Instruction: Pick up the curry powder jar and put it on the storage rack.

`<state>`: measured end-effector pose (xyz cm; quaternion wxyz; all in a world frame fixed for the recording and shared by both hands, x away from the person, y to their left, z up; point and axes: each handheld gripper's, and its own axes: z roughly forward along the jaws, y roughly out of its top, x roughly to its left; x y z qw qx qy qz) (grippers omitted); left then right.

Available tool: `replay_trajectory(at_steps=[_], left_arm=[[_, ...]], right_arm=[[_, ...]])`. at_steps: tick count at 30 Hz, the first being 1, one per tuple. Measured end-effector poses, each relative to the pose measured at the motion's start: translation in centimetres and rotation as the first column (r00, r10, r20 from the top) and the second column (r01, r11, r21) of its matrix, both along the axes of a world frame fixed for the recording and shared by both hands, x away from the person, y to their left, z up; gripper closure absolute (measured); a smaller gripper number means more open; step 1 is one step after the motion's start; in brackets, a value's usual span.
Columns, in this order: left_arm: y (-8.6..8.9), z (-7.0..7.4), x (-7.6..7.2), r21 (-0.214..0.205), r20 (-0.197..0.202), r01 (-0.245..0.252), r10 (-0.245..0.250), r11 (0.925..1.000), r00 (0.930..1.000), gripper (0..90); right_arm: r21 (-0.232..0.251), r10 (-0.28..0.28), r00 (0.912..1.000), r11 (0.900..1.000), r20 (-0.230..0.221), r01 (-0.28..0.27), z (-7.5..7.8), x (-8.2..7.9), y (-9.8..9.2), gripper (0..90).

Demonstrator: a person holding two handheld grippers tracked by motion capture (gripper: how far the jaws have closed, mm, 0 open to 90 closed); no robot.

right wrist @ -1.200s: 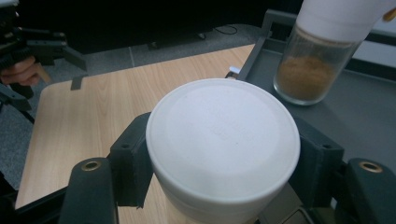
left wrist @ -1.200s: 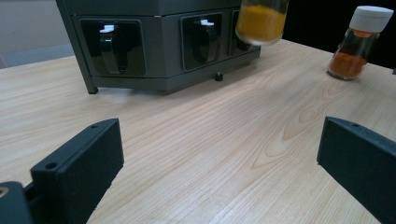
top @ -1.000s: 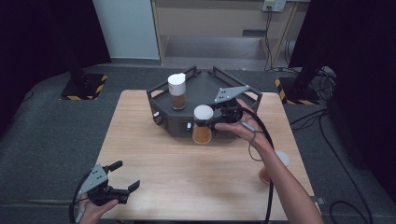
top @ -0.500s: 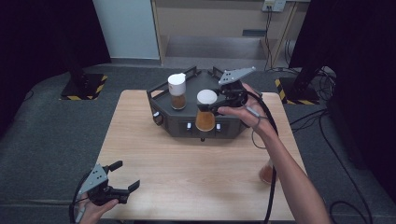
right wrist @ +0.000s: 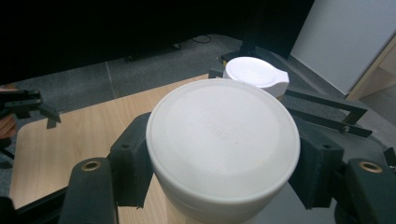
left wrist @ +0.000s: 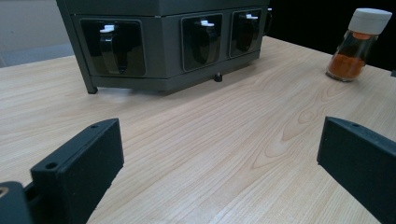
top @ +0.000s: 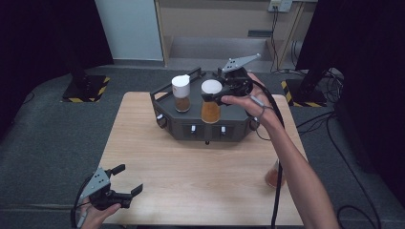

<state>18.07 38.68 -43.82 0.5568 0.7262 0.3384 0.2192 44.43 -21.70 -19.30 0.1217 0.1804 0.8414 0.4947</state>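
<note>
high view | spice jar pinched under its white cap by right gripper, held upright above dark rack | left gripper spread, idle, well apart at table's near edge

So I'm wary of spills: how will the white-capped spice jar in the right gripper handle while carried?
Probably steadily: the right gripper clamps the spice jar by its wide white cap, so the jar hangs upright. It looks about half full, so likely light. The smooth cap might slip if jerked.
</note>
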Motion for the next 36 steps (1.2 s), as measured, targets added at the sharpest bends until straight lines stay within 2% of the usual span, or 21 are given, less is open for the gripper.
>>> replay_trajectory(at_steps=[9,11,23,36], left_arm=[[0.1,0.0,0.0,-0.001,-0.001,-0.001,0.001,1.0,1.0,0.0],[0.1,0.0,0.0,-0.002,-0.001,-0.001,0.001,1.0,1.0,0.0],[0.0,0.0,0.0,-0.001,-0.001,0.001,-0.001,1.0,1.0,0.0],[0.1,0.0,0.0,0.003,-0.001,0.002,-0.002,1.0,1.0,0.0]], right_arm=[[0.002,-0.066,0.9978,0.9978,-0.006,0.066,0.0,1.2,0.6,33.8],[-0.011,-0.089,0.996,0.996,-0.006,0.089,0.0,1.5,0.9,33.7],[-0.024,-0.202,0.9794,0.9791,-0.004,0.202,-1.5,3.3,2.2,33.7],[-0.018,-0.261,0.9653,0.9653,-0.013,0.26,-3.1,4.3,2.9,33.7]])
